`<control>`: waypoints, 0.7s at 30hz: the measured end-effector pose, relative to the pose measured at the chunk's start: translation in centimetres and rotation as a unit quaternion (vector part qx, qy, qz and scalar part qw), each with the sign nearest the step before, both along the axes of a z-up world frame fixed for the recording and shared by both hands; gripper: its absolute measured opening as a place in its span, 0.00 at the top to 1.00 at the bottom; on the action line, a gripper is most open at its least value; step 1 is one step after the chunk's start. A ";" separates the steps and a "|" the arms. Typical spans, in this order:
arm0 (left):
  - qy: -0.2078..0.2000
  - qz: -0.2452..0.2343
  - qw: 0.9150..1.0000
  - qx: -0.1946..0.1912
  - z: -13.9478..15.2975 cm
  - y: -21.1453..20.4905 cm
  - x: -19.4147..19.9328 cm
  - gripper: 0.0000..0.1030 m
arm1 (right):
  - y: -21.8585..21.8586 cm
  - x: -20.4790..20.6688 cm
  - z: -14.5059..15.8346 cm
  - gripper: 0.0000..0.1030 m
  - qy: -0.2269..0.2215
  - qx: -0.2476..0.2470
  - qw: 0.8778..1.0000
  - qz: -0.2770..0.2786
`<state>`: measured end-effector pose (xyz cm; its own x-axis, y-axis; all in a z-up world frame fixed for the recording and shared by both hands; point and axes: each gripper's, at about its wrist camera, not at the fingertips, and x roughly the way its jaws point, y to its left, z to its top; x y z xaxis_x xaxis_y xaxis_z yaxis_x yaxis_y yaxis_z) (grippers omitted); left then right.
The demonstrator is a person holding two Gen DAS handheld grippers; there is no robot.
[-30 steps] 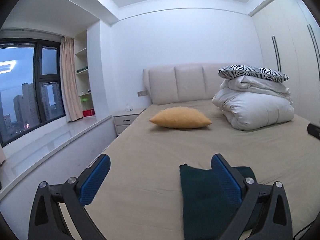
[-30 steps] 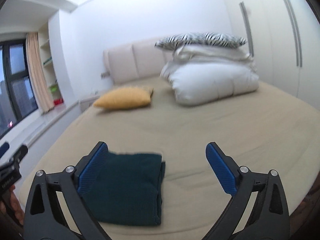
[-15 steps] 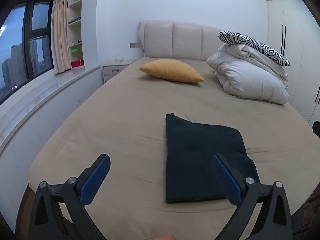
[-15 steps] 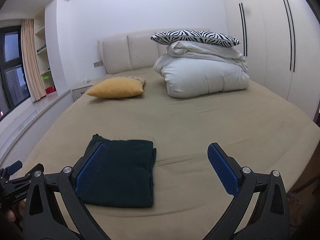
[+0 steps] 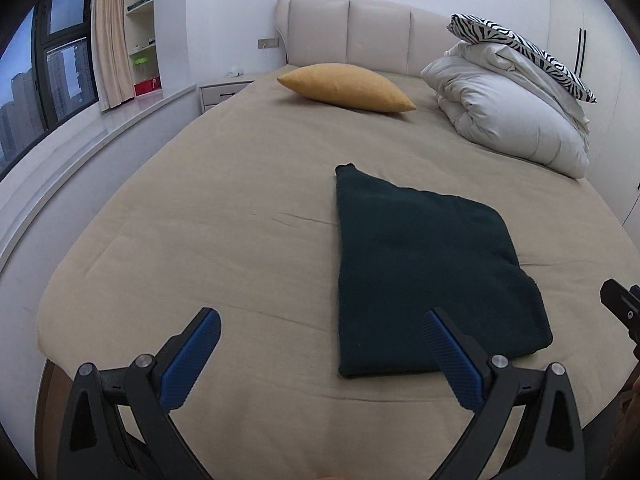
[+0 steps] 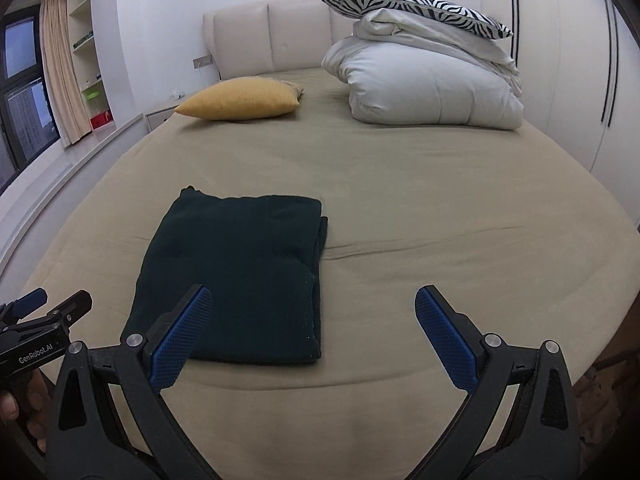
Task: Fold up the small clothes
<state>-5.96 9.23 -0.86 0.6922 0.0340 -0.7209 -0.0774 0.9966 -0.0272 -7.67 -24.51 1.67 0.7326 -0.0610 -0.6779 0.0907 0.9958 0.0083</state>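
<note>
Since both grippers hang back past the foot of the bed (image 6: 440,184), nothing's crowding the work area. One dark green folded garment (image 6: 244,268) lies flat on the tan sheet, nearer the foot edge and toward the window side, with its stacked fold edges showing along the side facing the wardrobe. Loads of bare sheet all around it, especially out to the wardrobe side and up toward the headboard.

Left gripper (image 5: 320,352) has its jaws spread wide with nothing between them, hovering off the foot edge just beside the garment's near corner. Right gripper (image 6: 314,332) is the same deal, jaws wide apart and empty, not touching the cloth.

Compared to a second ago, both cameras have pulled back and risen, so the whole garment and the bed's foot edge now show; the garment itself looks unmoved.

Count: one garment, two grippers, one yellow cushion (image 6: 242,100), one white duvet pile (image 6: 432,88) with one zebra-print pillow (image 6: 408,6) on top, well apart from the garment.
</note>
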 end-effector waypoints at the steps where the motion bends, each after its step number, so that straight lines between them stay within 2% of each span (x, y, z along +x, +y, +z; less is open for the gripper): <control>1: 0.002 0.001 1.000 0.001 -0.1 0.1 0.1 0.00 | 0.2 0.2 -0.4 0.00 0.005 -0.001 1.000 0.000; 6: 0.007 -0.002 1.000 0.003 -0.3 0.2 0.2 0.00 | 1.0 0.5 -1.8 0.00 0.017 -0.008 1.000 0.008; 15: 0.005 -0.021 1.000 0.008 -0.3 -0.6 0.0 0.00 | 2.1 0.0 -1.3 0.00 0.015 -0.012 1.000 0.017; 21: 0.007 -0.012 1.000 0.004 -0.5 0.1 0.1 0.00 | 2.8 0.3 -1.9 0.00 0.026 -0.019 0.999 0.024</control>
